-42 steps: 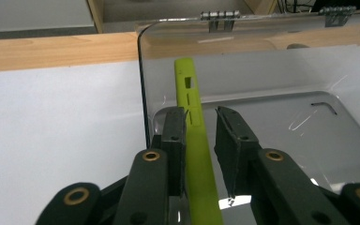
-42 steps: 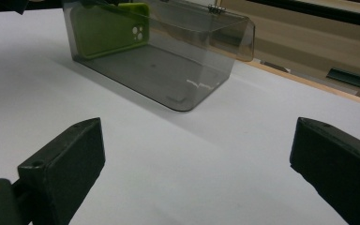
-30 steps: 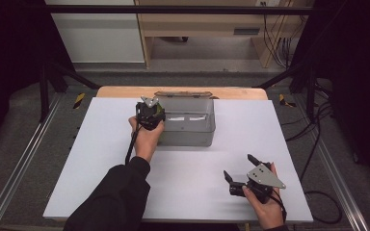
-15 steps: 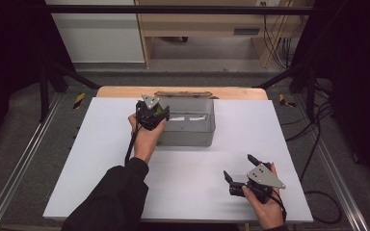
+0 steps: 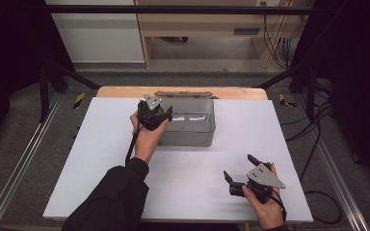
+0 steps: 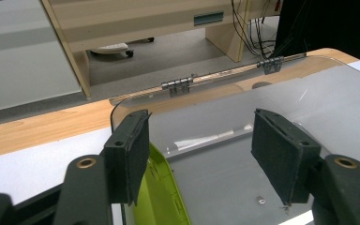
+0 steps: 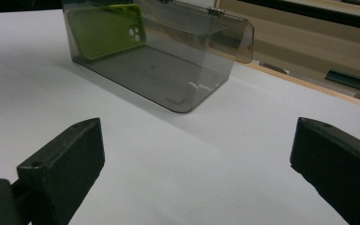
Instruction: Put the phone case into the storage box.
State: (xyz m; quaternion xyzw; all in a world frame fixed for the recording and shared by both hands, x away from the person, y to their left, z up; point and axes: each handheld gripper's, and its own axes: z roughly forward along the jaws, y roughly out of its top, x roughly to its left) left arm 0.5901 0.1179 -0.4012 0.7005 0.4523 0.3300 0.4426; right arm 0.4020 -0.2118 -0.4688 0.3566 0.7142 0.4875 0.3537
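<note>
A clear, smoky-grey plastic box [image 5: 189, 126] with a hinged lid [image 6: 225, 77] folded back stands near the far edge of the white table [image 5: 101, 159], just before a strip of bare wood [image 5: 125, 91]. Inside it a lime-green phone case [image 7: 105, 29] leans on edge against the box's left end wall. The left gripper [image 5: 158, 115] hangs over that end, right above the case; its jaws have just been opening and now stand apart, pressing on nothing, with the case's green edge [image 6: 161, 197] below the left pad and free of it. The right gripper [image 5: 238, 171] rests well apart at the near right of the table, its jaws spread wide over bare surface. Beyond the table stand a pale wooden desk [image 5: 207, 21] and loose black cables [image 5: 274, 45]; metal rails [image 5: 19, 163] run along both sides.
</note>
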